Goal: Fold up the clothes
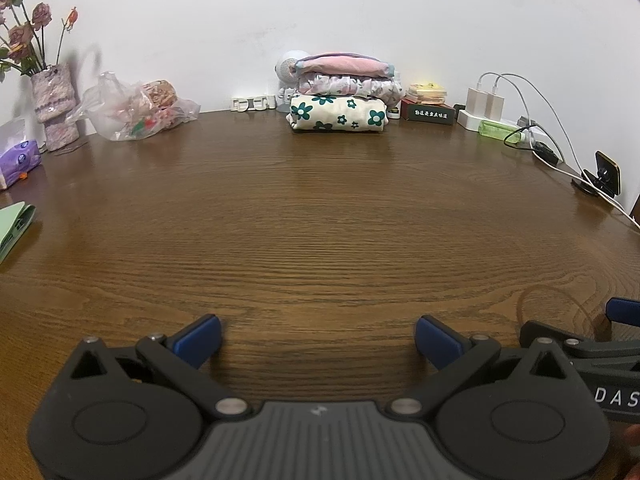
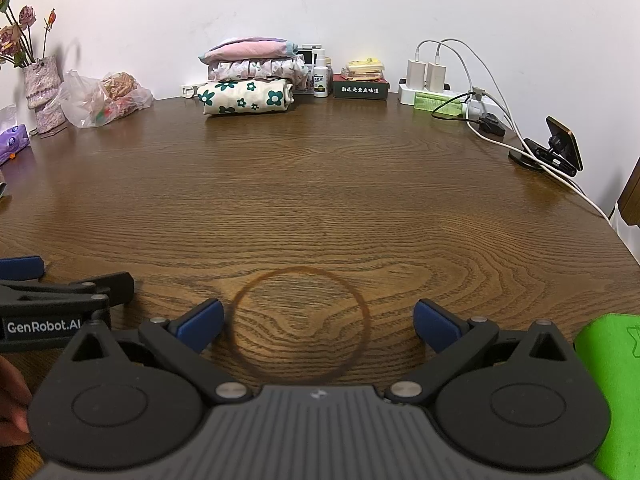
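Observation:
A stack of three folded clothes (image 1: 340, 96) (image 2: 248, 80) stands at the back of the wooden table (image 1: 320, 220) against the wall: a pink piece on top, a frilled floral one in the middle, a cream one with green flowers below. My left gripper (image 1: 318, 340) hovers low over the near table, open, nothing between its blue pads. My right gripper (image 2: 318, 326) is open too, above a dark ring stain (image 2: 300, 326). Each gripper shows at the edge of the other's view. A bright green cloth (image 2: 612, 380) lies at the right gripper's right side.
At the back left are a vase of flowers (image 1: 52, 100), a plastic bag (image 1: 136, 112) and a tissue pack (image 1: 18, 156). A green folded item (image 1: 14, 228) lies at the left edge. Chargers with cables (image 2: 440, 80), a green bottle (image 2: 436, 102), a dark box (image 2: 360, 88) and a phone stand (image 2: 556, 148) crowd the back right.

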Tool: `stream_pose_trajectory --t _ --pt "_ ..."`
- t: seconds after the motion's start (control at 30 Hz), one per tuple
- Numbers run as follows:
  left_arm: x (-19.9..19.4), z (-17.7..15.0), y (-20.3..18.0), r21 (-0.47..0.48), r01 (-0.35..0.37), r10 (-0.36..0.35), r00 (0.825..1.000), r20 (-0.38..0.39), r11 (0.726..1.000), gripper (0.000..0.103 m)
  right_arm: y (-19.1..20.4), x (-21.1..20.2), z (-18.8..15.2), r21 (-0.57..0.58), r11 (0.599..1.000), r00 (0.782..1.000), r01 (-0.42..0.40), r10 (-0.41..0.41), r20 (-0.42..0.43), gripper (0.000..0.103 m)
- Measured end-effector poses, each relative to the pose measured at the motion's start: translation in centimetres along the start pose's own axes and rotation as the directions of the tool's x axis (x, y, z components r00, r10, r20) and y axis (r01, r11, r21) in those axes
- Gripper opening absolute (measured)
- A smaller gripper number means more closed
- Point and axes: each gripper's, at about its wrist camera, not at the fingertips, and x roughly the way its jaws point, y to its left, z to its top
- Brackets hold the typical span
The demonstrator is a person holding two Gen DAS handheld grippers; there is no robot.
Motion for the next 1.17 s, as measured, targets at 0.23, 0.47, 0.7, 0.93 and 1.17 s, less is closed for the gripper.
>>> stream_pose_trajectory --t 0.23,0.47,0.7,0.93,1.17 --pt "-0.01 0.02 0.05 -0.001 0.001 -0.001 1.0 -0.001 1.0 0.103 0.05 -0.01 0.04 0.0 1.0 1.0 0.0 0.0 0.0 0.102" --pt "-0.03 0.06 0.07 -0.003 0.002 -0.002 1.0 -0.001 1.0 0.103 0.2 -0.06 -0.02 0.0 1.0 1.0 0.002 -0.002 0.0 0.102" --pt "-0.06 0.09 0.09 -0.002 0.002 -0.002 1.0 -0.001 1.0 0.103 0.08 -0.03 0.02 0.0 1.0 1.0 0.001 -0.001 0.0 0.102" --pt "-0.05 0.17 0.19 -0.002 0.001 -0.001 1.0 -0.002 1.0 0.103 0.01 -0.01 0.06 0.0 1.0 1.0 0.001 -0.001 -0.001 0.103" --pt "-0.03 0.21 0.2 -0.003 0.0 0.0 1.0 -0.003 1.0 0.103 -0.07 0.06 0.14 -0.002 1.0 1.0 0.001 -0.001 -0.001 0.103"
